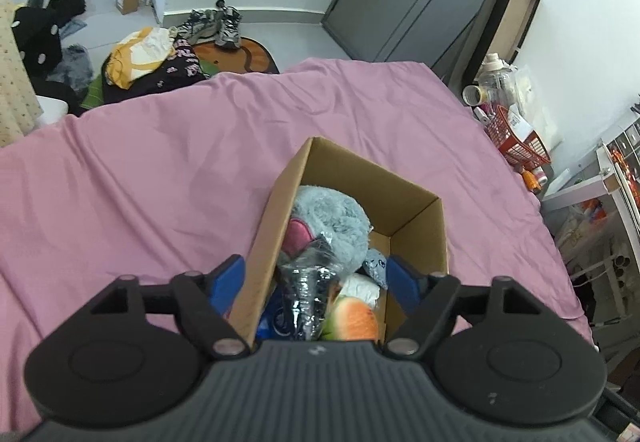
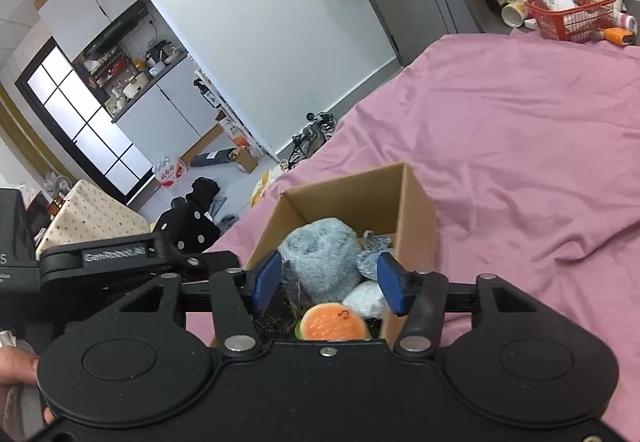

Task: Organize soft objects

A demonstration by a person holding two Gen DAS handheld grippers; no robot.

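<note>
A cardboard box stands open on a bed covered with a pink sheet, toward the near edge of the bed, with wrinkled sheet stretching away to the far edge and corners. Inside the box lies a fluffy grey-blue plush toy with a pink patch, filling the far part. Just beside it, toward the near wall, sit an orange-and-green plush, a white soft item, a small grey-blue plush piece and a dark item wrapped in shiny clear plastic; they touch one another in a heap.

The left tool hovers over the near end of the box with its blue pads set wide; one pad is outside the box's left wall and the other is over the inside, and neither presses on anything. The right tool hangs over the same end of the box, its blue pads standing moderately apart above the plush heap, holding nothing. A hand shows at the left edge of the right wrist view.

Beyond the far right corner of the bed stands a red basket among bottles. Shoes and clothes lie on the floor past the far edge.
</note>
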